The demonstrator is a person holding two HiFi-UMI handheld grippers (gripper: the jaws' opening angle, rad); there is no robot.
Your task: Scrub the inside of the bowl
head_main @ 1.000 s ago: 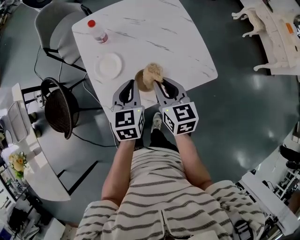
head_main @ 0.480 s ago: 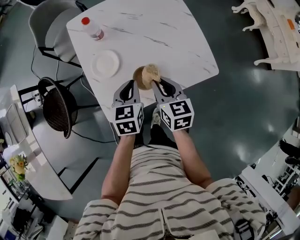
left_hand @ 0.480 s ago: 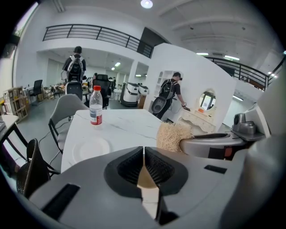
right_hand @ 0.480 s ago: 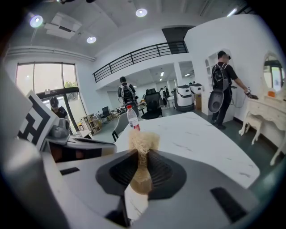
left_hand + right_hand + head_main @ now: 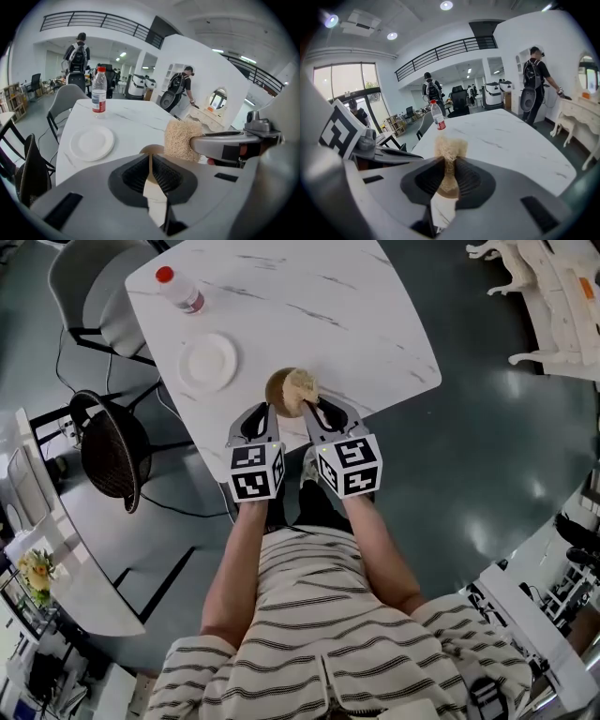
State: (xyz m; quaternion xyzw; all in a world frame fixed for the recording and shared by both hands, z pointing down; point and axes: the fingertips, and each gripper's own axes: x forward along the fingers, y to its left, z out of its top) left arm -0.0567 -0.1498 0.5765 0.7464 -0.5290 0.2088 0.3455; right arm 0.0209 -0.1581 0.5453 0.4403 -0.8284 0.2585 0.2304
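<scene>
**Head view.** White marbled counter (image 5: 356,324). Near its front edge stands a small brown bowl (image 5: 276,392). A tan fibrous scrubber (image 5: 302,382) sits in and over the bowl's right side. The left claw (image 5: 265,410) reaches the bowl's near-left rim. The right claw (image 5: 310,409) reaches the scrubber from the near right. A white plate (image 5: 208,362) lies to the bowl's left, apart from it. A red-capped bottle (image 5: 178,290) stands well apart at the far-left corner.

**Left gripper view.** The left claw (image 5: 150,169) is pressed nearly together, with a thin brown edge between its pads, apparently the bowl's rim. The scrubber (image 5: 180,138) stands just beyond, to the right.

**Right gripper view.** The right claw (image 5: 449,176) is pinching the scrubber (image 5: 451,149) by its lower part. The scrubber's frayed top stands clear above the pads. The brown bowl (image 5: 447,190) shows beneath.

**Handling, judged.**
- Bowl: probably light, stiff and smooth-walled, so it may slide or tip on the slick counter under sideways scrubbing. The rim is the best place to hold it, as here.
- Scrubber: soft, springy and light, and it squashes under pressure. A grip low on its body leaves the free end to press the bowl's inner wall.
</scene>
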